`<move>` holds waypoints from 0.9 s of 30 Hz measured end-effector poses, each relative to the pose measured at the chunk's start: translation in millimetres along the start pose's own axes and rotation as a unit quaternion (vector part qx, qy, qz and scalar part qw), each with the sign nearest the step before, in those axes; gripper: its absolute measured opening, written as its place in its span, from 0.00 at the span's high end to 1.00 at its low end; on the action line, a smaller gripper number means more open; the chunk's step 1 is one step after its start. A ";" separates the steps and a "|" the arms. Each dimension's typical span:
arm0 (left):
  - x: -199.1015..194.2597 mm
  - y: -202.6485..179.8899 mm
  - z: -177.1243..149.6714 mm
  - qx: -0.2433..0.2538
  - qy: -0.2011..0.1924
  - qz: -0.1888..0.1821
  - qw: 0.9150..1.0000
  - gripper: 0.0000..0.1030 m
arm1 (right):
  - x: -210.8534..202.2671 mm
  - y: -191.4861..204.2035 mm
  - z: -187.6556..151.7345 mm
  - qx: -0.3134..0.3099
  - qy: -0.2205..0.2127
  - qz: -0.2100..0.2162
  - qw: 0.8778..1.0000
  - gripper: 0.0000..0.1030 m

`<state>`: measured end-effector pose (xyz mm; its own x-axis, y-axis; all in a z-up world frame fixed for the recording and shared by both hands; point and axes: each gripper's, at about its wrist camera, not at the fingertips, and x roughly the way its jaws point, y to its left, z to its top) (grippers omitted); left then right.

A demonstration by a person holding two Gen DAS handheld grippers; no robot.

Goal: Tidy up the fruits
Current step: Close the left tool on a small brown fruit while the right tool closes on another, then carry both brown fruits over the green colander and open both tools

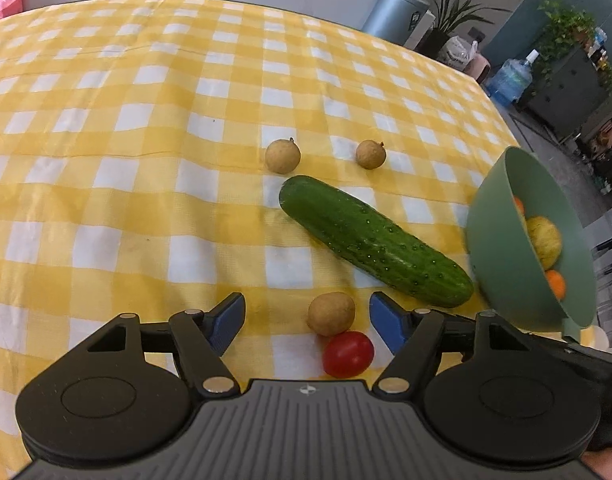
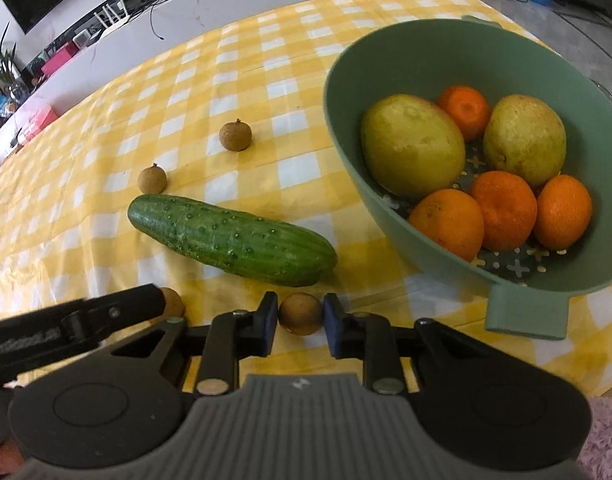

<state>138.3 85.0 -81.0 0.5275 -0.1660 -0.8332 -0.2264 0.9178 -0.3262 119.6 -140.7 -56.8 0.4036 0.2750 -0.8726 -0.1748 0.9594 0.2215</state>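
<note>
Gripping a small round brown longan [image 2: 300,313], my right gripper [image 2: 298,320] has its jaws shut on it, just short of the green cucumber [image 2: 230,239]. My left gripper [image 1: 306,320] hangs wide open around another longan [image 1: 331,313]; the green colander bowl [image 2: 345,120] sits beyond-right.

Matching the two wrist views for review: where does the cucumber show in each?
Left wrist: cucumber right of centre, slanting down toward the green bowl at the right edge.
Right wrist: cucumber left of centre, slanting down-right, the bowl to its upper right.
Shared landmark: the bowl of oranges.
</note>
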 end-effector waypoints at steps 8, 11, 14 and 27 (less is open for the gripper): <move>10.4 -12.4 2.7 0.011 -0.004 0.010 1.000 0.40 | -2.1 -2.2 -2.7 -0.004 -0.001 0.002 1.000 0.80; 11.3 -14.0 3.4 0.012 -0.004 0.014 1.000 0.46 | -2.8 -2.7 -3.1 -0.004 -0.001 0.003 1.000 0.80; 11.1 -15.0 2.4 0.018 -0.005 0.021 1.000 0.47 | -2.8 -2.8 -3.1 -0.004 -0.001 0.002 1.000 0.80; 9.7 -20.4 -3.4 0.032 -0.011 0.036 0.999 0.73 | -2.6 -1.8 -2.8 -0.006 -0.001 0.001 1.000 0.80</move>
<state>145.2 63.5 -84.0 0.5301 -0.0915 -0.8430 -0.2121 0.9482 -0.2363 116.4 -143.4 -56.2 0.4045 0.2777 -0.8713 -0.1872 0.9577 0.2184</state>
